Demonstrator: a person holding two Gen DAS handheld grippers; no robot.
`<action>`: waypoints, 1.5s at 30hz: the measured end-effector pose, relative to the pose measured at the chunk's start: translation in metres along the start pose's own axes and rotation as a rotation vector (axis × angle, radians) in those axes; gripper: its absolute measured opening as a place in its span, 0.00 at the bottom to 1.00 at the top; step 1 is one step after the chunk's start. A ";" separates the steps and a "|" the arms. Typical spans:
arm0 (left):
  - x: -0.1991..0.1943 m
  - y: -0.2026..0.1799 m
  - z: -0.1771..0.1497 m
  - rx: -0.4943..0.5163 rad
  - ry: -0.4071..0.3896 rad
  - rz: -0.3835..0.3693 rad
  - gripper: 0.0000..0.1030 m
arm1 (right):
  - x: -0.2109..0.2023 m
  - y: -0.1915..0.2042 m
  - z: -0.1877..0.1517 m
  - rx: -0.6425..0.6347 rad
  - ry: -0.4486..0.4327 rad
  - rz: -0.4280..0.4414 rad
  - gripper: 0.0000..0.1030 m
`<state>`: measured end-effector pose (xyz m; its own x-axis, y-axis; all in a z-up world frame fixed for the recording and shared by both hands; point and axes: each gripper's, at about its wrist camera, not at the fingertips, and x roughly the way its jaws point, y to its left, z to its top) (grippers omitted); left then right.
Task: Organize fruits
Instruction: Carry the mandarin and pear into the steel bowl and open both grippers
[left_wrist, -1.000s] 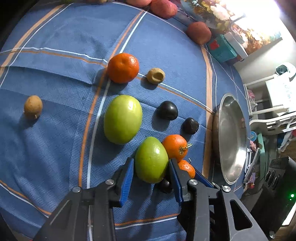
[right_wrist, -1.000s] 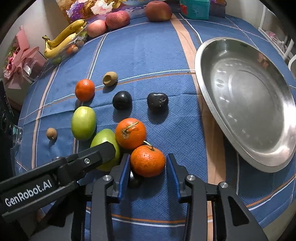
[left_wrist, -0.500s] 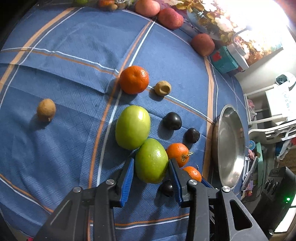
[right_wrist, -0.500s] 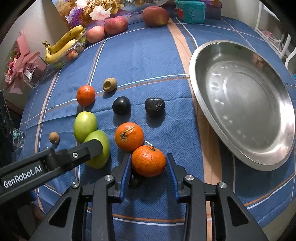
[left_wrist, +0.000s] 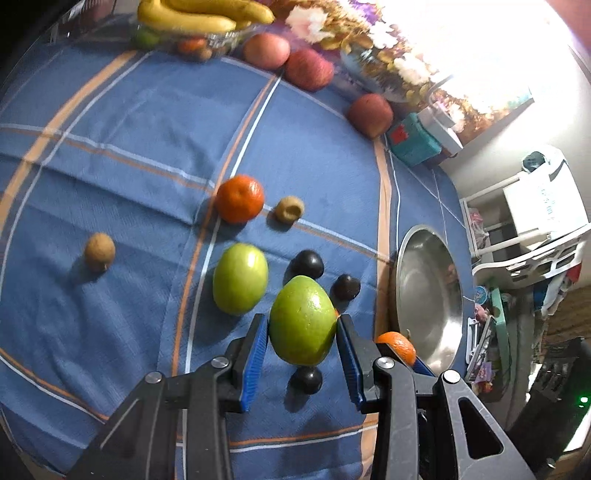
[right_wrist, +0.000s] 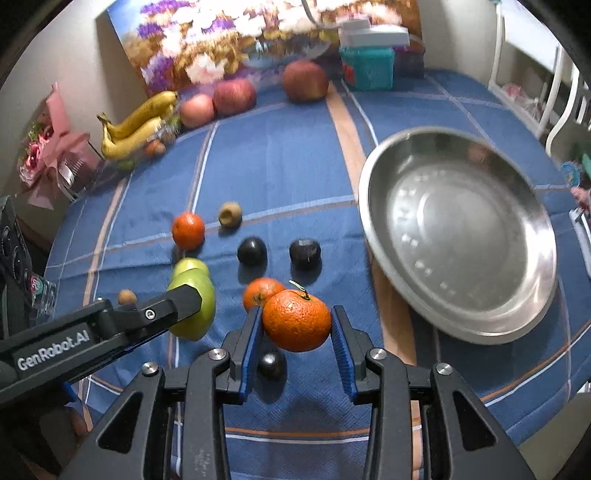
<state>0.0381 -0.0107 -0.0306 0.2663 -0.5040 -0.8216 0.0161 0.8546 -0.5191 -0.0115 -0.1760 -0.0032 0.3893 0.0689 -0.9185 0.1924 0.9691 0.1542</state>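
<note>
My left gripper (left_wrist: 301, 338) is shut on a green fruit (left_wrist: 302, 319) and holds it above the blue cloth. My right gripper (right_wrist: 297, 332) is shut on an orange mandarin (right_wrist: 296, 319), also lifted; that mandarin shows in the left wrist view (left_wrist: 397, 345). On the cloth lie a second green fruit (left_wrist: 240, 277), two more mandarins (right_wrist: 187, 230) (right_wrist: 258, 291), three dark plums (right_wrist: 251, 251) (right_wrist: 304, 250) (right_wrist: 271, 364) and two small brown fruits (left_wrist: 99, 250) (left_wrist: 290, 208). A steel bowl (right_wrist: 517, 325) stands empty to the right.
At the back edge stand bananas (right_wrist: 140, 122) in a glass dish, three red apples (right_wrist: 234, 96), a teal box (right_wrist: 366, 68) and a flower picture. The left gripper's arm (right_wrist: 74, 339) crosses the right wrist view's lower left. White shelves (left_wrist: 535, 206) stand beyond the table.
Both grippers have risen from the cloth, each carrying its fruit: the left lifted the green fruit, the right lifted the mandarin. More of the table's back edge has come into view.
</note>
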 end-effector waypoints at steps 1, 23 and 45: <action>-0.001 -0.001 0.001 0.004 -0.007 0.005 0.39 | -0.002 0.001 0.001 -0.002 -0.004 -0.004 0.37; 0.006 -0.026 0.031 0.071 -0.084 0.105 0.39 | -0.008 -0.040 0.048 0.118 -0.057 -0.119 0.37; 0.102 -0.167 0.003 0.460 0.003 -0.017 0.39 | 0.006 -0.167 0.040 0.398 -0.001 -0.321 0.37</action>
<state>0.0653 -0.2049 -0.0270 0.2595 -0.5180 -0.8151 0.4470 0.8125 -0.3741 -0.0050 -0.3474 -0.0203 0.2548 -0.2179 -0.9421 0.6306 0.7760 -0.0089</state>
